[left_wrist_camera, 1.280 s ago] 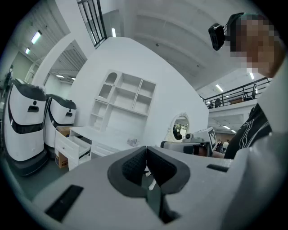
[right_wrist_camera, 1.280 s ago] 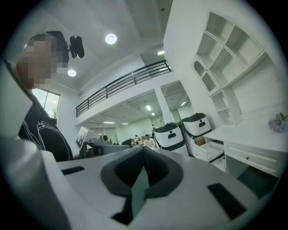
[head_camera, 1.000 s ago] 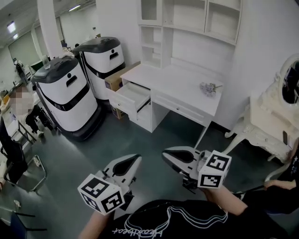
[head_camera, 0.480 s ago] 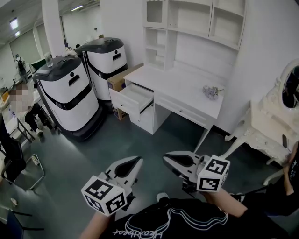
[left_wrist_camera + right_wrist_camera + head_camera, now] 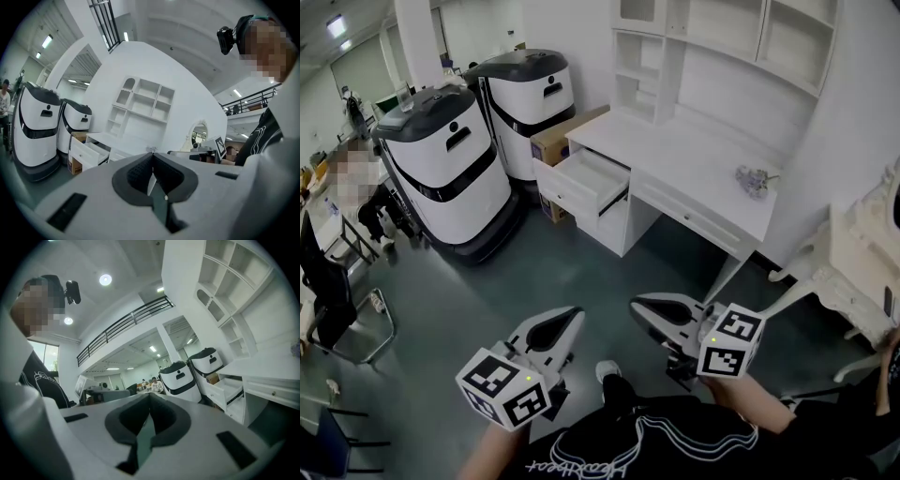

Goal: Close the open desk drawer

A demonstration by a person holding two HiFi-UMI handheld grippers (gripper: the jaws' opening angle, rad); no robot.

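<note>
- Left gripper [image 5: 565,323] low in the head view, just left of centre, pointing up the frame; right gripper [image 5: 649,309] just right of centre, about level with it; both over grey floor [image 5: 441,309], well apart from the white desk [image 5: 694,155].
- Same view: drawer [image 5: 592,178] pulled out at the desk's left end, above the frame's centre; cardboard box [image 5: 558,141] just beside it, two white-and-black machines [image 5: 450,169] at upper left.
- Left gripper view: jaws pressed together at the tips, nothing between them; drawer [image 5: 86,152] standing open at middle left, well beyond the tips.
- Right gripper view: jaws likewise closed tip to tip on nothing; drawer [image 5: 232,392] open at middle right, the machines [image 5: 180,376] to its left.
</note>
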